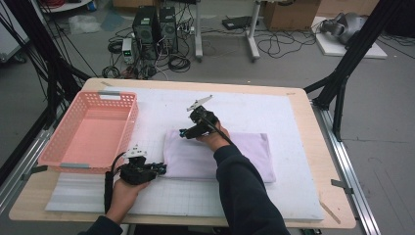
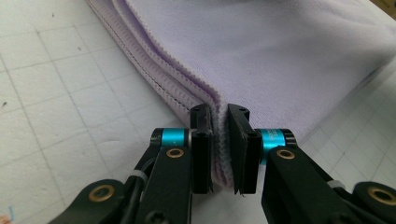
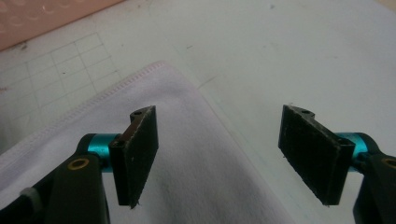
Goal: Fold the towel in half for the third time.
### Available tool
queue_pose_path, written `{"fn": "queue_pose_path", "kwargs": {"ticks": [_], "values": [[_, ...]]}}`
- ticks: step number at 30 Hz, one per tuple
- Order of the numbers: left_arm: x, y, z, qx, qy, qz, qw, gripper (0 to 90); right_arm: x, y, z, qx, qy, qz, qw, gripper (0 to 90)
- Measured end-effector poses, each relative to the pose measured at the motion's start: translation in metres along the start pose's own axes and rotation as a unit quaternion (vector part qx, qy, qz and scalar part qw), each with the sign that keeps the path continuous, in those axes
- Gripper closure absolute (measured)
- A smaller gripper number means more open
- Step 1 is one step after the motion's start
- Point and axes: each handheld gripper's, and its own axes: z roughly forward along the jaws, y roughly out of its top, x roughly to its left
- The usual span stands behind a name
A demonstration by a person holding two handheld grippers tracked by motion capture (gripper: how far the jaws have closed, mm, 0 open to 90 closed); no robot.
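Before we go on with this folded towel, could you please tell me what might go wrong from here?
1. The left hand-held gripper pinches only the edge of the folded lavender towel; a pull might strip layers apart.
2. The right hand-held gripper hangs open over the far corner and may catch just the top layer.
3. The pink basket stands close and could be bumped.

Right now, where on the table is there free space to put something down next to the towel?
Free: the white mat between the folded towel and the table's right edge, and the strip along the near edge. The pink basket is empty too. Crowded: the towel's left end, where the left gripper is shut on a corner and the open right gripper hovers over another.
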Motion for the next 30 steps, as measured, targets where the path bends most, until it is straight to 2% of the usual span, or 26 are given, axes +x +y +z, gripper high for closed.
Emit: {"fn": "queue_pose_path", "kwargs": {"ticks": [3, 4, 10, 13, 14, 18, 20, 24, 25, 27, 28, 30], "values": [[0.001, 0.000, 0.000, 0.002, -0.001, 0.000, 1.0000, 79.8, 0.003, 0.005, 0.009, 0.008, 0.006, -0.007, 0.9999, 29.3], [0.001, 0.000, 0.000, 0.002, -0.001, 0.000, 1.0000, 79.7, 0.004, 0.008, 0.013, 0.009, 0.010, -0.017, 0.9998, 30.5], [0.001, -0.001, -0.001, 0.001, -0.002, -0.007, 1.0000, 79.3, 0.012, 0.019, 0.036, 0.040, 0.023, -0.035, 0.9983, 34.0], [0.002, -0.001, -0.001, 0.002, -0.004, -0.009, 0.9999, 79.1, 0.017, 0.023, 0.046, 0.054, 0.018, -0.068, 0.9961, 39.1], [0.002, -0.001, -0.001, 0.003, -0.004, -0.010, 0.9999, 79.0, 0.017, 0.024, 0.049, 0.060, 0.021, -0.072, 0.9954, 40.2], [0.003, -0.002, -0.001, 0.003, -0.007, -0.015, 0.9999, 78.8, 0.015, 0.025, 0.057, 0.071, 0.045, -0.064, 0.9944, 45.1], [0.003, -0.002, -0.001, 0.004, -0.007, -0.016, 0.9998, 78.8, 0.011, 0.025, 0.058, 0.072, 0.074, -0.063, 0.9926, 56.2], [0.003, -0.002, -0.001, 0.004, -0.006, -0.019, 0.9998, 79.4, 0.011, 0.025, 0.057, 0.077, 0.092, -0.057, 0.9911, 70.8], [0.003, -0.001, -0.002, 0.007, -0.004, -0.019, 0.9998, 79.9, 0.012, 0.025, 0.057, 0.076, 0.094, -0.059, 0.9908, 78.1], [0.003, 0.000, -0.002, 0.006, -0.002, -0.020, 0.9998, 80.5, 0.013, 0.026, 0.056, 0.077, 0.092, -0.067, 0.9905, 79.9], [0.002, 0.001, -0.006, 0.005, 0.004, -0.013, 0.9999, 81.2, 0.017, 0.028, 0.056, 0.076, 0.082, -0.087, 0.9899, 82.1], [0.001, 0.004, -0.011, -0.002, 0.009, -0.010, 0.9999, 81.5, 0.019, 0.029, 0.055, 0.071, 0.078, -0.091, 0.9902, 82.5]]}}
